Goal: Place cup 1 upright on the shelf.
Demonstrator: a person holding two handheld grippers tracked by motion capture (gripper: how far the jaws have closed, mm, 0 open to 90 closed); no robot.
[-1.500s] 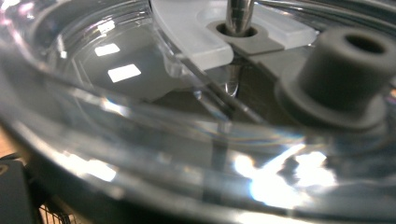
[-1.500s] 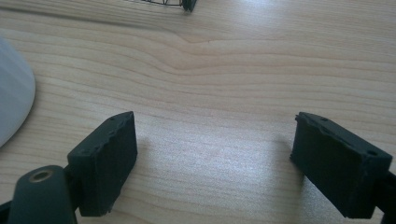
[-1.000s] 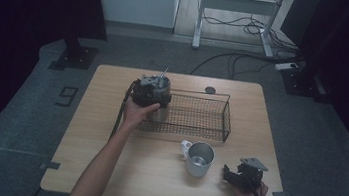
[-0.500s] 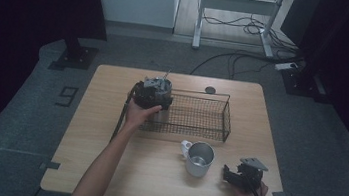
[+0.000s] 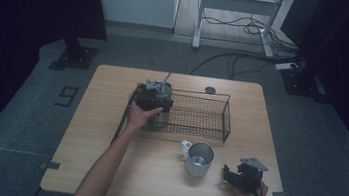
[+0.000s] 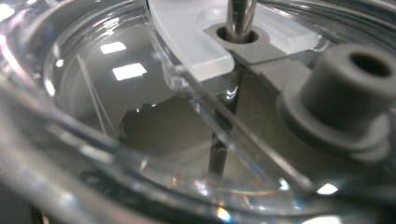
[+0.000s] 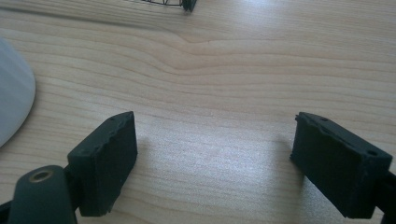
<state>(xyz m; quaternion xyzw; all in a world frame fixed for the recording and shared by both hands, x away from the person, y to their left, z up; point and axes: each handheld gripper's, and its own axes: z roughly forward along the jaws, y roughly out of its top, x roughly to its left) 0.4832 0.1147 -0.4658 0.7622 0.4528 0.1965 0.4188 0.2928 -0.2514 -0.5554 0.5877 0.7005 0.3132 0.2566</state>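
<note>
Where the left tongs (image 5: 155, 98) hang over the left end of the wire basket (image 5: 200, 116), a clear cup (image 6: 140, 116) sits right up against their camera. The cup has a frosted lid (image 6: 187, 28), a metal straw (image 6: 240, 14) through a hole in that lid, and a grey plug (image 6: 345, 93) beside it. In the high view the straw pokes up past the tongs on the far side, so the cup's long axis looks roughly upright, with the basket floor straight below it. The left hand is plainly the nearer one. The cup hides its jaws, so I cannot tell whether they are clamped on it or just around it.

A steel mug (image 5: 199, 157) stands on the bench (image 5: 104, 160), just in front of the basket. The right tongs (image 7: 212, 158) rest low over bare wood near the mug, well apart from the cup. Their jaws are spread wide with nothing between them.
</note>
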